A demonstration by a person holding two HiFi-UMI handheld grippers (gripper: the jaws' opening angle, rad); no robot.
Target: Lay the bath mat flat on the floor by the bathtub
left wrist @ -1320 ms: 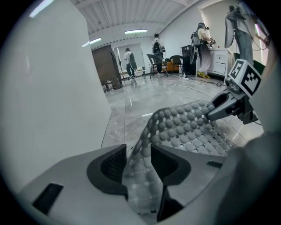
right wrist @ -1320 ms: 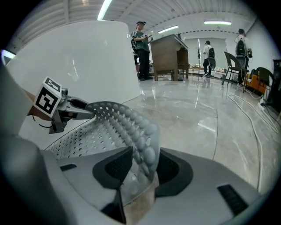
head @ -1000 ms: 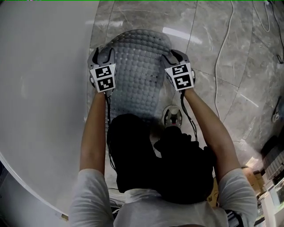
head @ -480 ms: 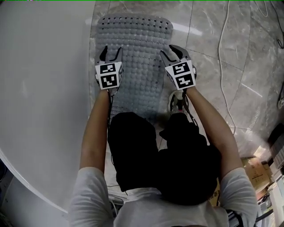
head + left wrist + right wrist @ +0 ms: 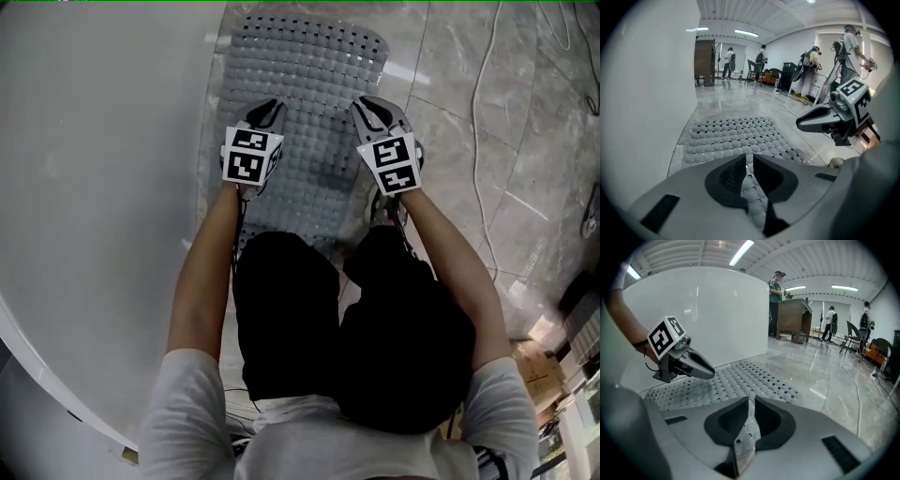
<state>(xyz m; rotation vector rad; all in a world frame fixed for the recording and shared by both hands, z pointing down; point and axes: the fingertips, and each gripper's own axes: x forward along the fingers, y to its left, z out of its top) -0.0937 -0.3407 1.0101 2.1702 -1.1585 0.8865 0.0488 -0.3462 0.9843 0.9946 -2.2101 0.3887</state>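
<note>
A grey bubbled bath mat [image 5: 309, 84] lies flat on the marble floor, right against the white bathtub [image 5: 94, 187]. My left gripper [image 5: 267, 111] hovers over the mat's left part. My right gripper [image 5: 367, 106] hangs over the mat's right edge. Both sets of jaws have just been closing and now stand shut with nothing between them. In the left gripper view the mat [image 5: 731, 136] stretches ahead beyond my left gripper [image 5: 747, 158], with the right gripper [image 5: 806, 123] at the right. In the right gripper view the mat [image 5: 754, 376] lies below my right gripper [image 5: 751, 400].
A white cable [image 5: 478, 103] runs across the floor tiles right of the mat. The person's black-trousered legs [image 5: 328, 319] and a shoe [image 5: 380, 208] are at the mat's near end. A cardboard box [image 5: 539, 361] sits at the lower right. People [image 5: 811, 61] work in the background.
Both grippers moved inward from the mat's side edges and toward its near end. Their jaws, wide open before, have closed. The mat now lies spread out flat.
</note>
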